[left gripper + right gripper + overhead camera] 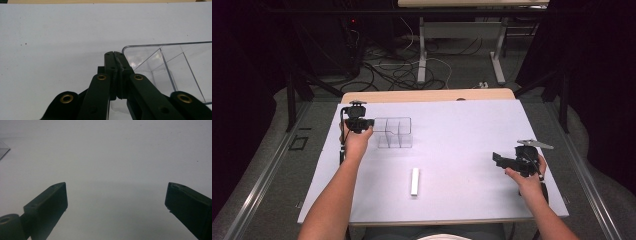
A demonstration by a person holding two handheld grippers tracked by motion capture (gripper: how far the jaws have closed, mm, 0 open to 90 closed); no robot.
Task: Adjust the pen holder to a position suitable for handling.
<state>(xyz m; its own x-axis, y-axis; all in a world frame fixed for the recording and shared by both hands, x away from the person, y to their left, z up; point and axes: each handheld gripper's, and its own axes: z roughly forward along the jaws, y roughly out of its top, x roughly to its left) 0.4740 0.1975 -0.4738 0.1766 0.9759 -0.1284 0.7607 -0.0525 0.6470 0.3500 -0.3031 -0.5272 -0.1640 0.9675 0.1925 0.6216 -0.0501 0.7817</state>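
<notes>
Clear plastic made up the divided organiser box [395, 132], which stood on the pale bench [462, 125] toward its far left part and served as the marker for everything else. At the box's left end the left gripper [368, 123] was held by the person's left hand [356, 142], its fingers [110, 65] pressed together on the box's left wall [124, 53]; in the left gripper view the two black fingers met with no gap right at the rounded corner of that transparent rim, the inner partitions showing to the right of them. Nearer the person and slightly right of the box, well apart from it, a small white bar [414, 181] lay flat on the bench with its long side running away from the person. Far to the right of the box, the right gripper [498, 159] sat in the right hand [526, 176], low over bare bench. Its fingers [51, 200] stood wide apart with nothing between them.
</notes>
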